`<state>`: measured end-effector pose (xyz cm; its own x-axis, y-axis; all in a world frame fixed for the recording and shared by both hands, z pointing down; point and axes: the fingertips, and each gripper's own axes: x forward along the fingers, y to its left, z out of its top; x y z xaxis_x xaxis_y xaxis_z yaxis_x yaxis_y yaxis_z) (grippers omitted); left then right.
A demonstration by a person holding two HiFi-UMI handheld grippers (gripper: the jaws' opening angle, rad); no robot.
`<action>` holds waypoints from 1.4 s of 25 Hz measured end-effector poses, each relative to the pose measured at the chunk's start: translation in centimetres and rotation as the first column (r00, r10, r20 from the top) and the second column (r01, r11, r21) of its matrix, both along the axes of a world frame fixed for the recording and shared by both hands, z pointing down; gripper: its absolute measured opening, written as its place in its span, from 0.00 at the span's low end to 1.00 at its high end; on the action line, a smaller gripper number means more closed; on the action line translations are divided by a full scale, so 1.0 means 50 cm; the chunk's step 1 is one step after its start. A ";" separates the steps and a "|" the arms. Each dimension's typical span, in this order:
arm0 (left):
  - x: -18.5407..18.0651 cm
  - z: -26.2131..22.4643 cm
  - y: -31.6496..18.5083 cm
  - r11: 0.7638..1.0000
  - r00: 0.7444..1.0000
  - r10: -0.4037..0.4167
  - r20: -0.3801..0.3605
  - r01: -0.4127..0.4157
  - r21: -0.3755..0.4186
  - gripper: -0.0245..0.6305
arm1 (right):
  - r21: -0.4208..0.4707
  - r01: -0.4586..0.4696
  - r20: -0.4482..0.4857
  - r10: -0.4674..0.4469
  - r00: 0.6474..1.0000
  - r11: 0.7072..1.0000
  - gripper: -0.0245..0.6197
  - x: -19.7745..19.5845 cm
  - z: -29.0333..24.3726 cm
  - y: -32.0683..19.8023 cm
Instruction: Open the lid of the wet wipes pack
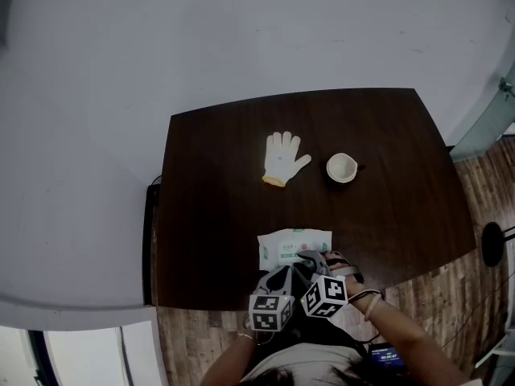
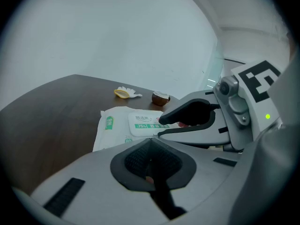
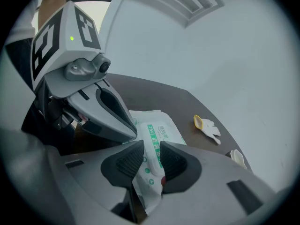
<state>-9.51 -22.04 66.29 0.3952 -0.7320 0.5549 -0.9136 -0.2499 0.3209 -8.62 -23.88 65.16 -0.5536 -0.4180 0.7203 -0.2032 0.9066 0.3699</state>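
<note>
The white and green wet wipes pack (image 1: 294,248) lies flat near the table's front edge, its lid (image 2: 144,123) down. My right gripper (image 3: 150,159) stands open astride the pack's near end; white film (image 3: 148,177) shows in the gap between its dark pads (image 3: 129,159). In the left gripper view the right gripper (image 2: 161,126) has its two fingers spread over the lid's right edge. My left gripper (image 2: 150,162) is shut, pads together, with nothing visible between them. In the right gripper view the left gripper (image 3: 132,133) has its tip at the pack's near left edge.
A white glove (image 1: 283,158) with a yellow cuff and a small white cup (image 1: 341,167) sit farther back on the dark wooden table (image 1: 209,183). A pale wall stands beyond the table. Wood flooring (image 1: 475,288) shows to the right.
</note>
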 end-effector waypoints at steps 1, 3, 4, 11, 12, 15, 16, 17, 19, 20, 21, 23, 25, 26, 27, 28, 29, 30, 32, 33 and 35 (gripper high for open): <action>0.000 0.000 0.000 1.000 1.000 -0.002 -0.003 0.002 -0.002 0.06 | 0.006 0.004 -0.007 -0.004 1.000 1.000 0.22 -0.001 0.000 -0.001; -0.001 0.000 0.000 1.000 1.000 -0.002 -0.011 0.002 -0.004 0.06 | 0.007 0.006 -0.015 -0.006 1.000 1.000 0.22 -0.002 0.002 -0.004; -0.001 0.000 0.000 1.000 1.000 0.000 -0.011 0.000 -0.004 0.06 | 0.002 0.004 -0.015 -0.004 1.000 1.000 0.22 -0.002 0.002 -0.005; -0.003 0.000 0.004 1.000 1.000 -0.001 -0.009 0.001 0.001 0.06 | 0.036 0.030 -0.030 -0.029 0.999 0.999 0.18 -0.005 0.001 0.004; -0.003 0.001 0.005 1.000 1.000 -0.001 -0.010 0.001 -0.001 0.06 | 0.046 0.032 -0.032 -0.031 0.999 0.998 0.15 -0.006 0.002 0.007; -0.005 0.002 0.006 1.000 1.000 -0.004 -0.012 0.004 -0.001 0.06 | 0.055 0.012 -0.024 -0.011 1.000 0.998 0.13 -0.007 0.001 0.008; -0.005 0.003 0.007 1.000 1.000 -0.005 -0.012 0.005 0.000 0.06 | 0.054 0.005 -0.020 -0.004 1.000 0.999 0.13 -0.007 0.000 0.008; -0.005 0.003 0.007 1.000 1.000 -0.006 -0.011 0.006 0.001 0.06 | 0.055 0.002 -0.017 -0.001 1.000 0.998 0.13 -0.006 -0.001 0.009; -0.003 0.003 0.007 1.000 1.000 -0.003 -0.011 0.003 0.003 0.06 | 0.060 -0.004 -0.013 0.004 1.000 0.998 0.12 -0.004 -0.003 0.009; -0.003 0.004 0.007 1.000 1.000 -0.001 -0.010 0.001 0.004 0.06 | 0.060 -0.008 -0.011 0.009 1.000 0.998 0.12 -0.004 -0.004 0.010; -0.003 0.004 0.008 1.000 1.000 0.001 -0.008 -0.001 0.004 0.06 | 0.059 -0.013 -0.010 0.014 1.000 0.998 0.12 -0.004 -0.004 0.011; -0.006 0.004 0.011 1.000 1.000 0.002 -0.004 -0.002 0.006 0.06 | 0.055 -0.023 -0.006 0.023 1.000 0.998 0.11 -0.006 -0.004 0.013; -0.007 0.004 0.010 1.000 1.000 0.002 0.001 -0.002 0.008 0.06 | 0.055 -0.029 -0.003 0.029 1.000 0.998 0.11 -0.007 -0.004 0.012; -0.007 0.003 0.009 1.000 1.000 0.003 0.002 -0.003 0.009 0.06 | 0.055 -0.033 -0.001 0.033 0.999 0.998 0.11 -0.007 -0.005 0.011; -0.006 0.003 0.008 1.000 1.000 0.003 0.002 -0.003 0.010 0.06 | 0.054 -0.038 0.002 0.038 0.999 0.998 0.11 -0.006 -0.006 0.010; -0.005 0.002 0.008 1.000 1.000 0.003 0.002 -0.003 0.010 0.06 | 0.053 -0.043 0.004 0.043 0.999 0.998 0.11 -0.006 -0.007 0.010; -0.004 0.002 0.008 1.000 1.000 0.003 0.003 -0.003 0.009 0.06 | 0.052 -0.048 0.006 0.048 0.999 0.997 0.11 -0.005 -0.008 0.010; -0.004 0.002 0.009 1.000 1.000 0.003 0.003 -0.003 0.009 0.06 | 0.050 -0.053 0.008 0.053 0.999 0.997 0.11 -0.004 -0.008 0.011; -0.004 0.001 0.011 1.000 1.000 0.002 0.004 -0.002 0.009 0.06 | 0.048 -0.059 0.009 0.059 0.998 0.997 0.11 -0.005 -0.010 0.013; -0.005 0.000 0.011 1.000 1.000 0.002 0.004 -0.002 0.009 0.06 | 0.048 -0.061 0.010 0.061 0.998 0.997 0.11 -0.005 -0.011 0.014; -0.005 -0.001 0.011 1.000 1.000 0.004 0.002 -0.004 0.008 0.06 | 0.052 -0.065 0.011 0.065 0.998 0.996 0.11 -0.005 -0.013 0.014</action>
<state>-9.77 -21.47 66.24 0.3970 -0.7350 0.5496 -0.9132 -0.2561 0.3171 -8.87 -23.16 64.50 -0.5303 -0.4905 0.6915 -0.2647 0.8706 0.4146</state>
